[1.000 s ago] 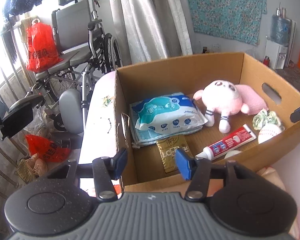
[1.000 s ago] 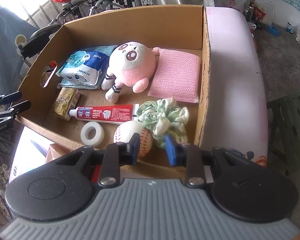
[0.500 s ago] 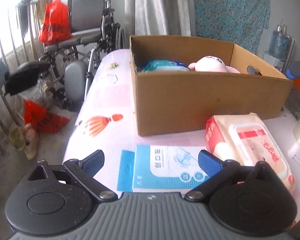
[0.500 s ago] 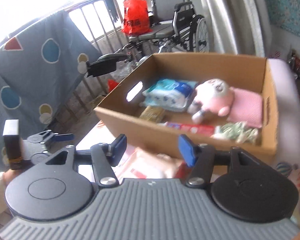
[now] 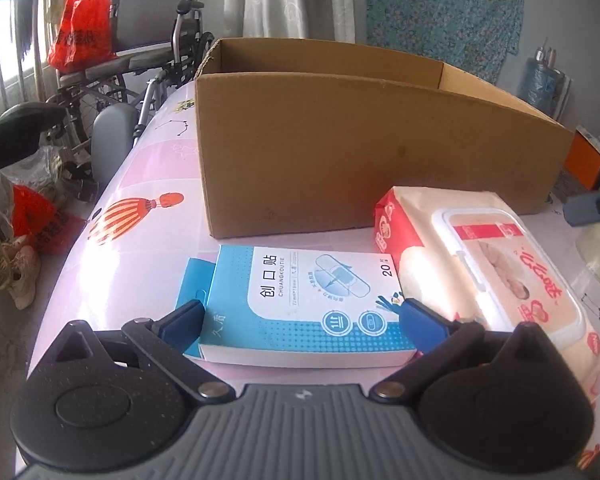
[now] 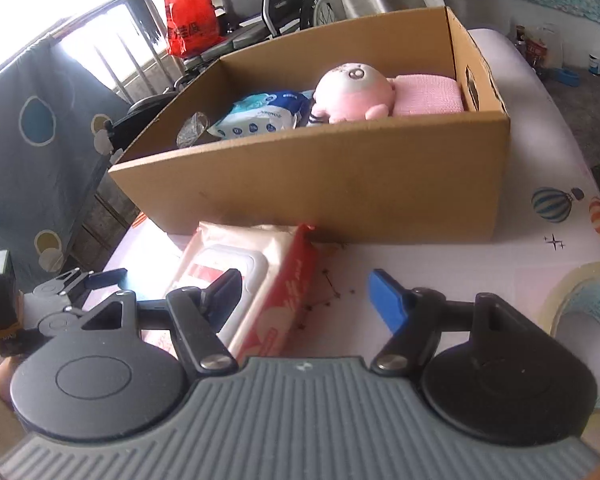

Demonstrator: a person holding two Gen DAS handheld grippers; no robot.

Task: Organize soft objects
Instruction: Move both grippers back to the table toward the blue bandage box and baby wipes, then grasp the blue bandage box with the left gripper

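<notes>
The blue bandage box (image 5: 312, 300) lies flat on the table in front of the cardboard box (image 5: 380, 152). My left gripper (image 5: 300, 316) stands wide open, one finger on each side of it. A red and cream wet wipes pack (image 5: 500, 268) lies just to its right. My right gripper (image 6: 304, 294) hovers over the near right edge of the wet wipes pack (image 6: 260, 280), jaws opening, pressing nothing. In the cardboard box (image 6: 320, 184) are a pink plush (image 6: 352, 88), a pink cloth (image 6: 424, 96) and a blue tissue pack (image 6: 260, 116).
A tape roll (image 6: 588, 312) sits on the table at the right. The table's rounded left edge (image 5: 112, 240) drops to the floor. A wheelchair (image 5: 148, 40) with a red bag (image 5: 80, 28) stands behind. A spotted grey sheet (image 6: 40, 140) hangs on the railing.
Both grippers came back from over the box's inside and sank to the table in front of it. Both sets of jaws opened wider. The left one now straddles the bandage box.
</notes>
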